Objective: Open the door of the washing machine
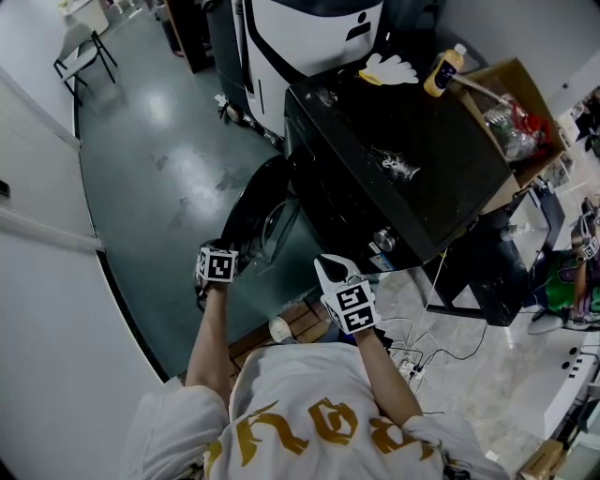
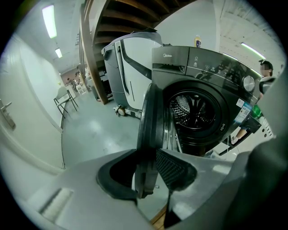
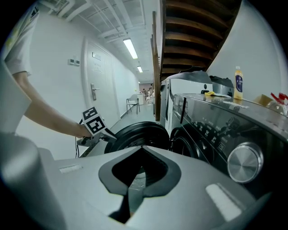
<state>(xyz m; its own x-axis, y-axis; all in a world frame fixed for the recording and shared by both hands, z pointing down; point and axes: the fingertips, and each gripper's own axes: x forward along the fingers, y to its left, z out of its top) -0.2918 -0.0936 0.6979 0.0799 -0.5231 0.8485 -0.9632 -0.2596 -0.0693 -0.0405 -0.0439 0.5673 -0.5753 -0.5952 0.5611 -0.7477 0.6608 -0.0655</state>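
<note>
The black washing machine (image 1: 403, 159) stands ahead, and its round door (image 1: 248, 211) is swung wide open to the left. In the left gripper view the door's rim (image 2: 150, 121) runs edge-on between the jaws, and the left gripper (image 2: 146, 179) is shut on it; the drum (image 2: 193, 112) shows behind. The left gripper (image 1: 214, 272) sits at the door's outer edge. Nearer the machine's front, the right gripper (image 1: 333, 272) hangs free. In the right gripper view the right gripper (image 3: 135, 188) is shut with nothing held, facing the open door (image 3: 137, 132) and the control dial (image 3: 244, 162).
On the machine's top lie a yellow bottle (image 1: 442, 72) and a white glove (image 1: 392, 67); a cardboard box (image 1: 520, 103) stands beside it. A white appliance (image 1: 309, 28) is behind. Cables (image 1: 417, 356) and a wooden pallet (image 1: 300, 323) lie near my feet. A chair (image 1: 80, 52) stands far left.
</note>
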